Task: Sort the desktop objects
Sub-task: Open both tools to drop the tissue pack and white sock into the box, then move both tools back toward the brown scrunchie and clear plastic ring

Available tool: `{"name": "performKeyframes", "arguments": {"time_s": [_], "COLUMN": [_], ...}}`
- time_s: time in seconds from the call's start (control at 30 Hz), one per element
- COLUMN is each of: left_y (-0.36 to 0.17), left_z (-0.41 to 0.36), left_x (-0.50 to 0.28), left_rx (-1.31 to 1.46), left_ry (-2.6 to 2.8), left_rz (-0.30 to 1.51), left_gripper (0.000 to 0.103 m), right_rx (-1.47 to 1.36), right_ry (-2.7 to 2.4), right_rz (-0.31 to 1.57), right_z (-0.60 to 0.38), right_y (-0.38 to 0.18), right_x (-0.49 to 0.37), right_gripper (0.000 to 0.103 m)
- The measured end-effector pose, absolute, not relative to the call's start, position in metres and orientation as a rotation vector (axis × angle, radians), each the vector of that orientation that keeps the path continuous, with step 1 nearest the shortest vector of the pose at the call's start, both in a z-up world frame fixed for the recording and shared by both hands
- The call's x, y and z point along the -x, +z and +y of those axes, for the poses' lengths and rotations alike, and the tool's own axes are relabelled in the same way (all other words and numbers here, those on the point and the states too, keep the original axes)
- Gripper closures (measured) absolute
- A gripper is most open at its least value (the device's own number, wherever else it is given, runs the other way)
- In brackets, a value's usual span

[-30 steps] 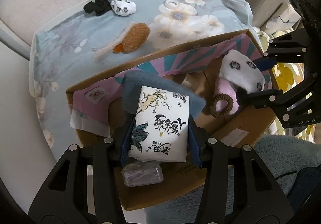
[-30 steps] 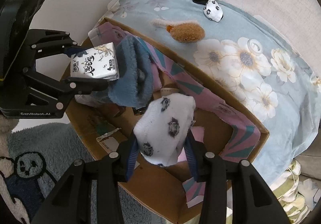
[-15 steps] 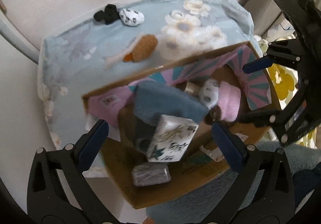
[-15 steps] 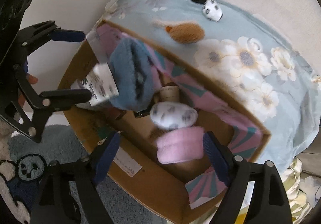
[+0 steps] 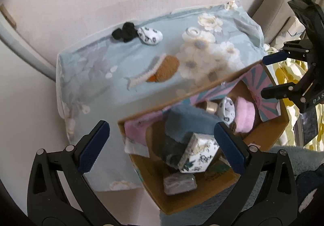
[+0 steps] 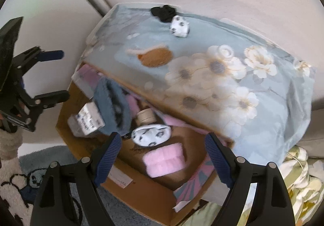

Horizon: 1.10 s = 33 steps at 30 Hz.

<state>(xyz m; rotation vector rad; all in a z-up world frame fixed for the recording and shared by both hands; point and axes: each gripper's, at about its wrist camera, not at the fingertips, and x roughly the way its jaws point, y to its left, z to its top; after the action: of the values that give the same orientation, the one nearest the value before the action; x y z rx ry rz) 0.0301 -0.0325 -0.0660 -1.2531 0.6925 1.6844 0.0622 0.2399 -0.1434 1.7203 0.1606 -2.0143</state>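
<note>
Now released: the tissue pack [image 5: 199, 153], clamped in the left gripper [image 5: 162, 147] a second ago, lies tilted inside the cardboard box [image 5: 269, 135], leaning against the blue fuzzy cloth [image 5: 188, 120]. The patterned white sock [image 6: 150, 135], formerly held by the right gripper [image 6: 162, 157], rests in the box just beside the pink cloth [image 6: 165, 162]. Both grippers have drawn back above the box; jaws of each stand wide, holding and touching nothing.

Tissue pack: white, dark leaf print and lettering, one corner raised. Below it, a small clear-wrapped packet [image 5: 179, 183] on the box floor.

On the bench, covered by a pale blue floral cloth [image 5: 97, 76], well apart from the box: a brown plush item [image 5: 164, 71], a second patterned sock [image 5: 150, 35], touching a black bundle [image 5: 124, 32].
</note>
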Motion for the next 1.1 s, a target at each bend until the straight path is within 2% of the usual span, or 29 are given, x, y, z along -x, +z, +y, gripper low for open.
{"name": "performKeyframes", "arguments": {"time_s": [0.3, 0.53, 0.8, 1.1], "left_y": [-0.048, -0.062, -0.116, -0.175], "left_z": [-0.001, 0.046, 0.092, 0.111], "left_x": [0.001, 0.011, 0.029, 0.021], "left_rx": [1.168, 1.117, 1.166, 1.228], "left_ry": [1.629, 1.495, 1.352, 1.238], "left_rz": [0.773, 0.913, 0.985, 1.056], "left_gripper": [0.000, 0.000, 0.000, 0.000], "right_rx": [-1.732, -1.766, -1.849, -1.930], "right_ry": [-2.093, -2.128, -2.109, -2.094], "right_rz": [0.188, 0.198, 0.196, 0.137], "right_z": [0.255, 0.264, 0.263, 0.253], "right_y": [-0.126, -0.131, -0.179, -0.242], "right_x": [-0.020, 0.024, 0.082, 0.120], "right_gripper": [0.021, 0.021, 0.021, 0.021]}}
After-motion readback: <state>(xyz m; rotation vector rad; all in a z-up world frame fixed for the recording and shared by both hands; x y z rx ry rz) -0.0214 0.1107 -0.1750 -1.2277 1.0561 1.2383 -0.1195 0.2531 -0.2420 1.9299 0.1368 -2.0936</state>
